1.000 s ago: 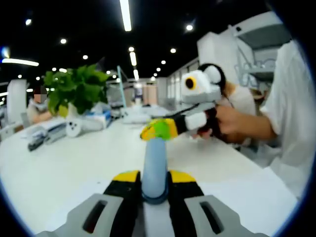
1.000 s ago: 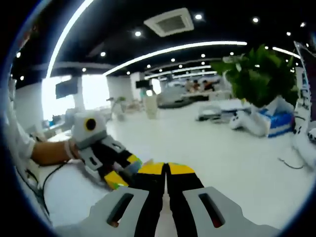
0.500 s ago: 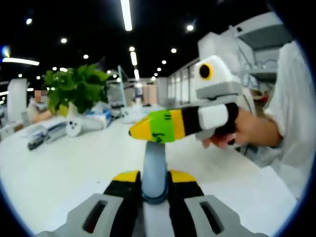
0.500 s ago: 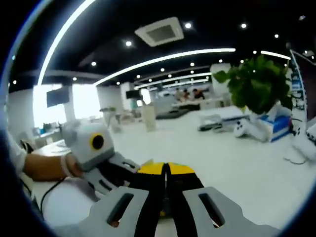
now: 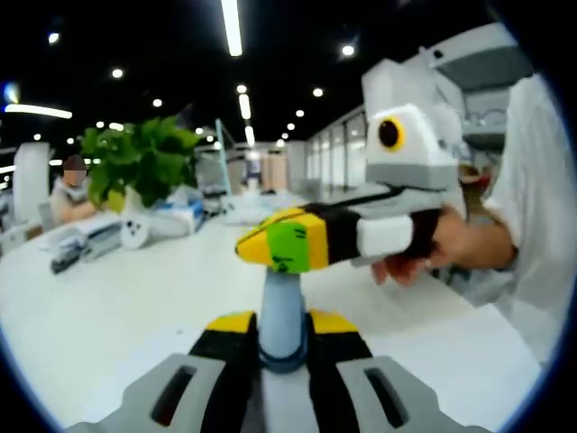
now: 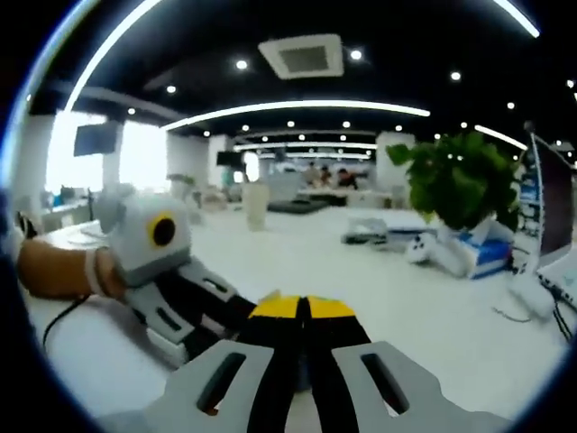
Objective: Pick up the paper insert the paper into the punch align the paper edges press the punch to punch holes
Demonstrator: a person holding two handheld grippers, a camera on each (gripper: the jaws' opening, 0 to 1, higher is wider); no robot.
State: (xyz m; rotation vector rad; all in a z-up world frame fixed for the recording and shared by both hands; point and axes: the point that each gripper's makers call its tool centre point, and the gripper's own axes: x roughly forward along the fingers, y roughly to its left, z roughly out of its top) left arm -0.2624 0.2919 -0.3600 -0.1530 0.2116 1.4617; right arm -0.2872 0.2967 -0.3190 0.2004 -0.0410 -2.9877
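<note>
Post held in left tongs, right tongs shut above it

Post (image 5: 282, 307), blue-grey and upright, stands between the yellow tips of the left gripper (image 5: 283, 323). The jaws sit narrow, closed against its sides. We cannot tell whether it is part of the punch. We cannot make out the paper against the white table (image 5: 108, 307).

In the left gripper view the right gripper (image 5: 287, 244) comes in from the right. Its yellow-and-green tips lie across the top of the post, touching it or just above; we cannot say which. A hand (image 5: 433, 248) holds it, with a white sleeve (image 5: 532, 225) behind.

In the right gripper view we see that gripper's own jaws pressed together, yellow tips meeting, with nothing visible between them. The left gripper lies low to the left, just beside them.

A plant (image 5: 135, 167) stands well back on the table.
</note>
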